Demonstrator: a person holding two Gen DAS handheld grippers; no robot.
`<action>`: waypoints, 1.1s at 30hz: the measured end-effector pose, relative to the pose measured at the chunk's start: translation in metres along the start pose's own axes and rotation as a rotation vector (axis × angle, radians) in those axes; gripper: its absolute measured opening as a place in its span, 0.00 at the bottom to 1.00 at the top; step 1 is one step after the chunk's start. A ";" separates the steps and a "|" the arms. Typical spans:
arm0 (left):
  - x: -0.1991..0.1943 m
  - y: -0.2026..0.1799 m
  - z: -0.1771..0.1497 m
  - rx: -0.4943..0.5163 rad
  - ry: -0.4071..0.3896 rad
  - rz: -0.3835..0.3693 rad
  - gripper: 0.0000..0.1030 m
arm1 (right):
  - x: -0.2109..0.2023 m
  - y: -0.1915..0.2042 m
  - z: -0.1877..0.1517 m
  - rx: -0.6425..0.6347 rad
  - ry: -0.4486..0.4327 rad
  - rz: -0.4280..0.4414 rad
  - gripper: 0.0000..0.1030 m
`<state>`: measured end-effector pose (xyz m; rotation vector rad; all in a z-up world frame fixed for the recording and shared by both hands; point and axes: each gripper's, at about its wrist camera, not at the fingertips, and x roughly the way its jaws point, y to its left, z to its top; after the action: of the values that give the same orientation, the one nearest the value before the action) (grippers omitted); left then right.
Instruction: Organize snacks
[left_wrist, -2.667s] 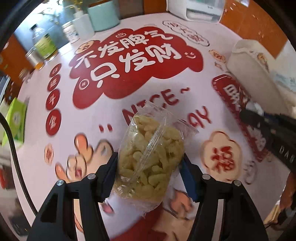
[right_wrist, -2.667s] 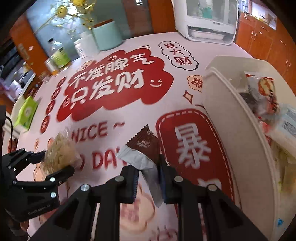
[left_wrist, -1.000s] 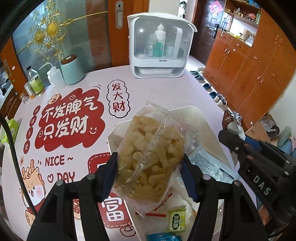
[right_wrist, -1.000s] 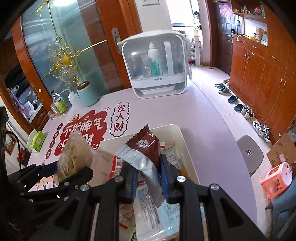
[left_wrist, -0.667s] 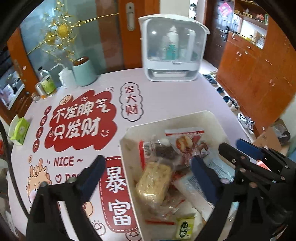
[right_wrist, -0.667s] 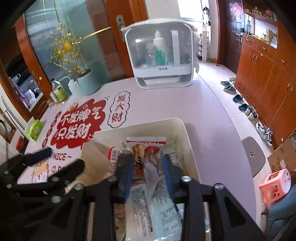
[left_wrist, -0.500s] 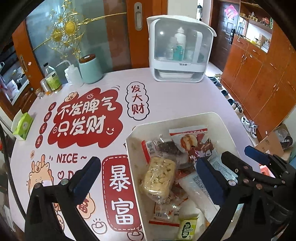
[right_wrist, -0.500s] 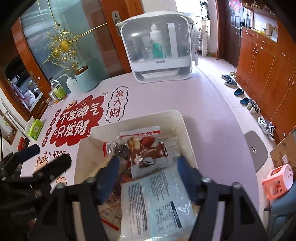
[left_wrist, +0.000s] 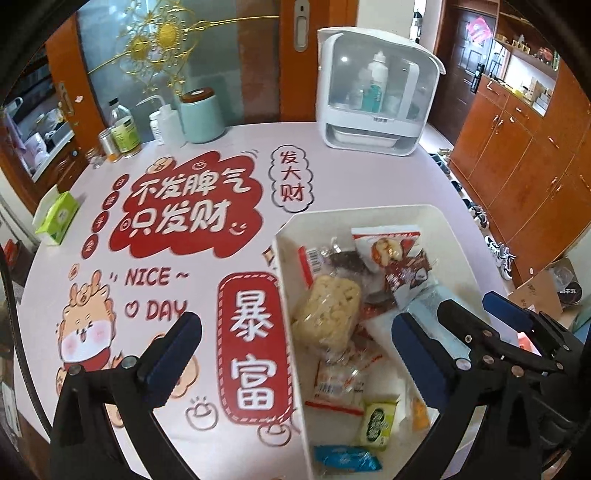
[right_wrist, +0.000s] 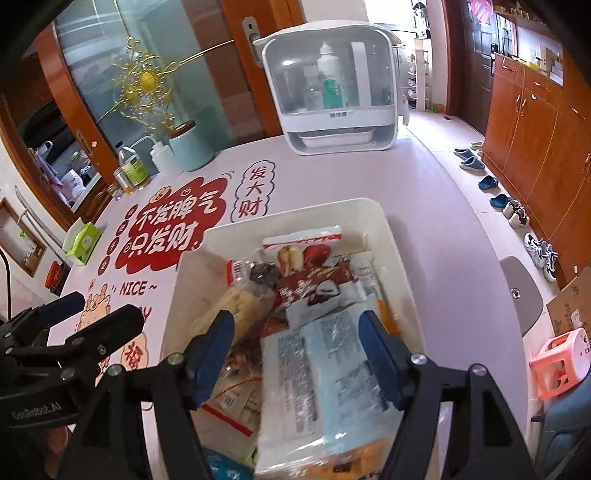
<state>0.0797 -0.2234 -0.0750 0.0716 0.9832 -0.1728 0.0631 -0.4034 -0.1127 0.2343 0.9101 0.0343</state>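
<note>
A white bin (left_wrist: 282, 258) (right_wrist: 295, 208) stands on the printed table and holds several snack packets. The clear bag of yellow crisps (left_wrist: 328, 310) (right_wrist: 231, 304) lies at its left side. The brown-and-grey packet (left_wrist: 406, 277) (right_wrist: 314, 291) lies near the middle, on a pale blue packet (right_wrist: 325, 369). My left gripper (left_wrist: 293, 325) (right_wrist: 92, 310) is open wide above the bin's left wall, with nothing held. Over the bin's near half my right gripper (right_wrist: 297, 325) (left_wrist: 472, 306) hangs open and empty.
A white cabinet with bottles (left_wrist: 376, 96) stands at the table's far edge. A mint canister (left_wrist: 201, 114) and bottles (left_wrist: 125, 129) sit at the far left, a green tissue pack (left_wrist: 59, 218) at the left edge. The floor to the right holds shoes and a pink stool (right_wrist: 561, 365).
Both grippers opened over the bin. The crisp bag dropped from the left one and the brown packet from the right one; both now lie in the bin. Both grippers have shifted slightly.
</note>
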 end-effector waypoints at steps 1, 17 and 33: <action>-0.004 0.003 -0.003 -0.002 -0.002 0.005 0.99 | -0.001 0.003 -0.003 0.000 0.002 0.004 0.68; -0.086 0.073 -0.057 -0.034 -0.048 0.044 0.99 | -0.060 0.080 -0.047 -0.040 -0.001 0.018 0.68; -0.128 0.131 -0.072 -0.061 -0.063 0.093 0.99 | -0.102 0.148 -0.060 -0.022 -0.028 0.004 0.68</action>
<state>-0.0257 -0.0700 -0.0105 0.0556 0.9196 -0.0598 -0.0364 -0.2610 -0.0369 0.2153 0.8807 0.0442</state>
